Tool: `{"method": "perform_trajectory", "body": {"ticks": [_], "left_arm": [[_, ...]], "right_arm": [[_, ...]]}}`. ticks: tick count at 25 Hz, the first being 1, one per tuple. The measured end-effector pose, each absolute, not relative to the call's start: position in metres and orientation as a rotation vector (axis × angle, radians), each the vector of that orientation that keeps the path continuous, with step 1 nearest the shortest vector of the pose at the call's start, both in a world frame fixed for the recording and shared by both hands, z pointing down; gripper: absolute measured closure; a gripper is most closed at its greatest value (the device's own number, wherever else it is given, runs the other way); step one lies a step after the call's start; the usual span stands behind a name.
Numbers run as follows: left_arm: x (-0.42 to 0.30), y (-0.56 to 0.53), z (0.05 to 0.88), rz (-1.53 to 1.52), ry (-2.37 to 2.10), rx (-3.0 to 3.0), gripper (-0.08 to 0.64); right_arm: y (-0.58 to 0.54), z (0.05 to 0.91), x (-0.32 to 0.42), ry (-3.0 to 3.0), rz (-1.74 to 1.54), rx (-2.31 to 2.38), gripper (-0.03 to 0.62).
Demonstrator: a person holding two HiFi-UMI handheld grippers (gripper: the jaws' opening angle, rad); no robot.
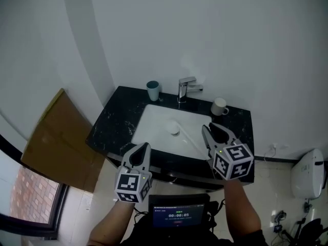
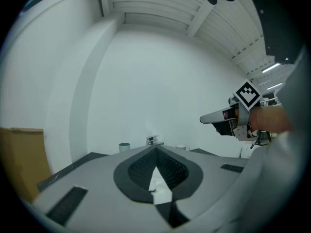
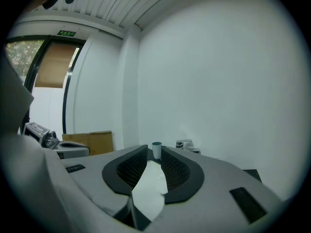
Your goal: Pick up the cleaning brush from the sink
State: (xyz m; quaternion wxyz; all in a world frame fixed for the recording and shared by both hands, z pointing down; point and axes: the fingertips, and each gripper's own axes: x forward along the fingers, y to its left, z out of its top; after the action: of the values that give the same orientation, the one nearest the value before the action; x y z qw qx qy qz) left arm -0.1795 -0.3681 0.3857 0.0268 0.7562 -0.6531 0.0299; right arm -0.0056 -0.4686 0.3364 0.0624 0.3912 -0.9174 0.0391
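Note:
A white basin [image 1: 159, 122] is set in a black marble counter [image 1: 110, 124] below me, with a drain [image 1: 175, 129] near its middle. A thin pale streak [image 1: 197, 143] lies in the basin's right part; it is too faint to tell whether it is the brush. My left gripper [image 1: 145, 146] hovers over the counter's front edge, its tips [image 2: 156, 148] meeting with nothing between them. My right gripper [image 1: 210, 128] hangs above the basin's right front corner. Its jaws [image 3: 155, 152] stand slightly apart and hold nothing. Both point level toward the wall.
At the back of the counter stand a teal cup [image 1: 152, 90], a chrome faucet [image 1: 185, 87] and a white mug [image 1: 219, 106]. A cardboard sheet [image 1: 56, 137] leans left of the counter. A white fixture [image 1: 307, 173] sits at the right.

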Motion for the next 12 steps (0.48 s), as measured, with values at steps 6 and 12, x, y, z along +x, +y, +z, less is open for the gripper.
{"method": "perform_trajectory", "body": {"ticks": [6,12], "left_arm": [[-0.236,-0.451,0.374,0.071,-1.968,2.388,0.549],[-0.258,-0.518,0.426,0.183,-1.902,2.338,0.549]], "right_arm": [[-0.532,0.399,-0.039,-2.620,0.186,1.191,0.517],[-0.602,0.533,-0.051,-2.368,0.380,1.037,0.450]]}}
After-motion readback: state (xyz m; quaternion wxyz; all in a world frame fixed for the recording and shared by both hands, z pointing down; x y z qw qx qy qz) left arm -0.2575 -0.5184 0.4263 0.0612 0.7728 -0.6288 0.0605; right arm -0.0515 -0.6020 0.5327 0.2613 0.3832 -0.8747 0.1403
